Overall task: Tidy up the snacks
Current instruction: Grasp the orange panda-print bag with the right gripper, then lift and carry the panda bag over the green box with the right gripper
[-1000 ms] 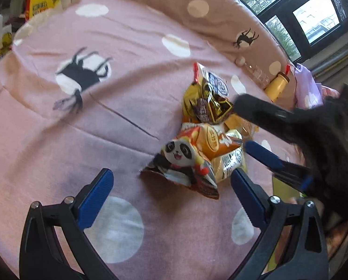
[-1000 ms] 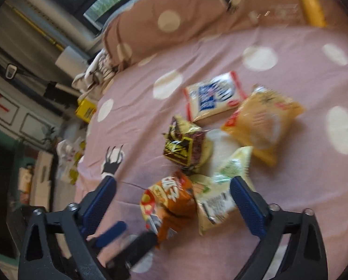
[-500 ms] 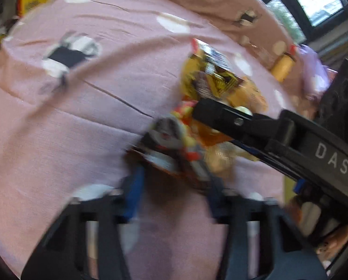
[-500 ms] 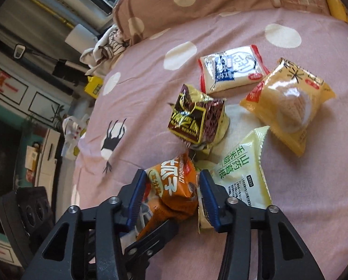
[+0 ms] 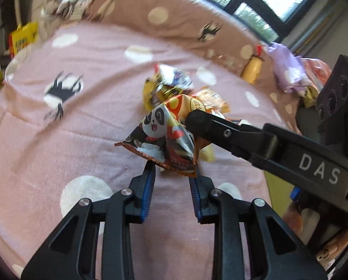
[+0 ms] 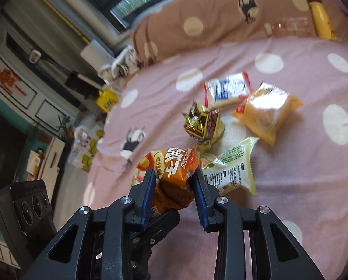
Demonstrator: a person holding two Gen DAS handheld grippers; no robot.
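Panda snack bag [image 5: 164, 137] now pinched by both tools, right tool [image 6: 174, 182] and left tool [image 5: 171, 170], lifted off the bed [image 5: 68, 140]; sorting begins.

Five snack packets: one orange [image 6: 174, 172], one pale green [image 6: 232, 172], one dark-and-gold [image 6: 203, 124], one yellow [image 6: 267, 114], one white-and-red [image 6: 227, 88].

Orange panda snack bag [image 5: 164, 137], pink bedsheet [image 5: 99, 121] w/ white dots, yellow bag [image 6: 267, 114], pale green bag [image 6: 232, 170]

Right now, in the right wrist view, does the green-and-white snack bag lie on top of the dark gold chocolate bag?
No, the green-and-white snack bag lies on the bedsheet beside the dark gold chocolate bag.
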